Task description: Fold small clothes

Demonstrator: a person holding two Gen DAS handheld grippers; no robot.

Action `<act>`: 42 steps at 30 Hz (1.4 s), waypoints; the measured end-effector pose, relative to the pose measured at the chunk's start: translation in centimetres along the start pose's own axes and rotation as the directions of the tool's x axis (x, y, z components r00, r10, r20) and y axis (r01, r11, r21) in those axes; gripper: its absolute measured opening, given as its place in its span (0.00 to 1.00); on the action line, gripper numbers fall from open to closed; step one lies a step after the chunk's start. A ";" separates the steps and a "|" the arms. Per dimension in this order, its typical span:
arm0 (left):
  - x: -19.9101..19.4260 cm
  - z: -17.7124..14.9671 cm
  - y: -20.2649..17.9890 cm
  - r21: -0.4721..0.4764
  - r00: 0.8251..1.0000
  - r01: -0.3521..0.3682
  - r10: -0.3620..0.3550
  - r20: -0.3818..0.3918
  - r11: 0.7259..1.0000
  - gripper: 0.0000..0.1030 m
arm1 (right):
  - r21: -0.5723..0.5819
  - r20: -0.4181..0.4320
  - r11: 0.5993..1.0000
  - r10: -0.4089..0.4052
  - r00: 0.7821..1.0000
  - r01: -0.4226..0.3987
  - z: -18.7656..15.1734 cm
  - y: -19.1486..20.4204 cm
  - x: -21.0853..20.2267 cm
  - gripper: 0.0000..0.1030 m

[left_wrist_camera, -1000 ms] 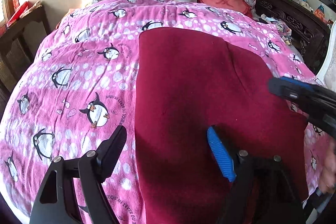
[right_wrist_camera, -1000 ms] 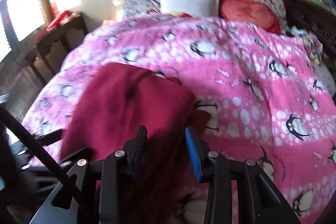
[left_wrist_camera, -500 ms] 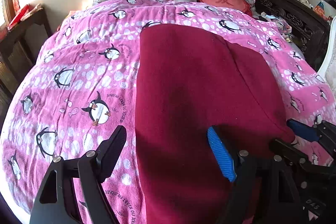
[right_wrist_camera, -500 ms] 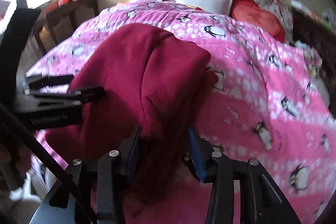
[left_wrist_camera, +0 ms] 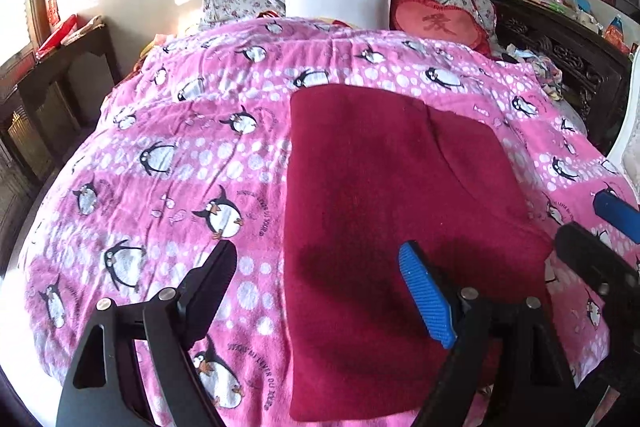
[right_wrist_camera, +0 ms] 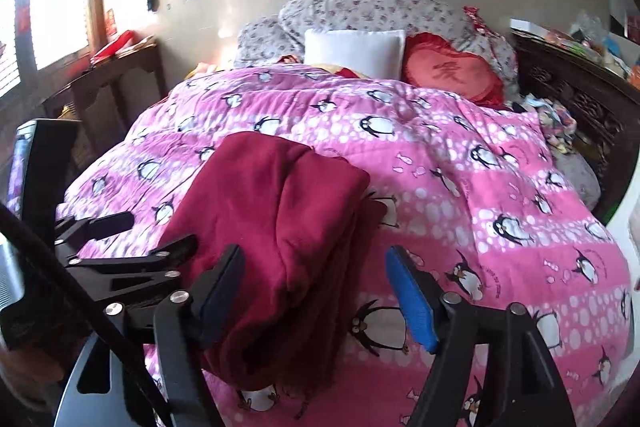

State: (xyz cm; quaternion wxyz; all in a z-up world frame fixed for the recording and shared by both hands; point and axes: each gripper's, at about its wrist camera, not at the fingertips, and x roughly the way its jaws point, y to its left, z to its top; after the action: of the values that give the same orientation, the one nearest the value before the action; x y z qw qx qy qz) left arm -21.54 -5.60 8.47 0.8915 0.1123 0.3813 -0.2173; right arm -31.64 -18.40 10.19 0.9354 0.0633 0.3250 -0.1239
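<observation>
Right wrist cam: red garment (right_wrist_camera: 280, 227) soft n floppy, grab corners; right tongs (right_wrist_camera: 316, 283) just opened wide, empty, left tongs (left_wrist_camera: 320, 287) wide too.

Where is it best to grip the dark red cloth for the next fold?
Probably the near right corner of the dark red cloth, approached from the right by the open right gripper. There the folded layers hang loose and raised; elsewhere it lies flat.
</observation>
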 end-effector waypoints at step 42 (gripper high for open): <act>1.2 -1.5 2.3 -0.092 0.996 0.059 -0.064 -0.058 0.994 0.81 | 0.036 -0.075 0.995 0.097 0.992 -0.094 -2.4 -1.0 3.2 0.17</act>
State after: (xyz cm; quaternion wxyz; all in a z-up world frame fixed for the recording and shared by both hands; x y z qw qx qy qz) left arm -20.67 -3.42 6.67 0.8766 0.0668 0.4209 -0.2236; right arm -30.96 -19.45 6.29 0.9259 0.0985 0.3553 -0.0816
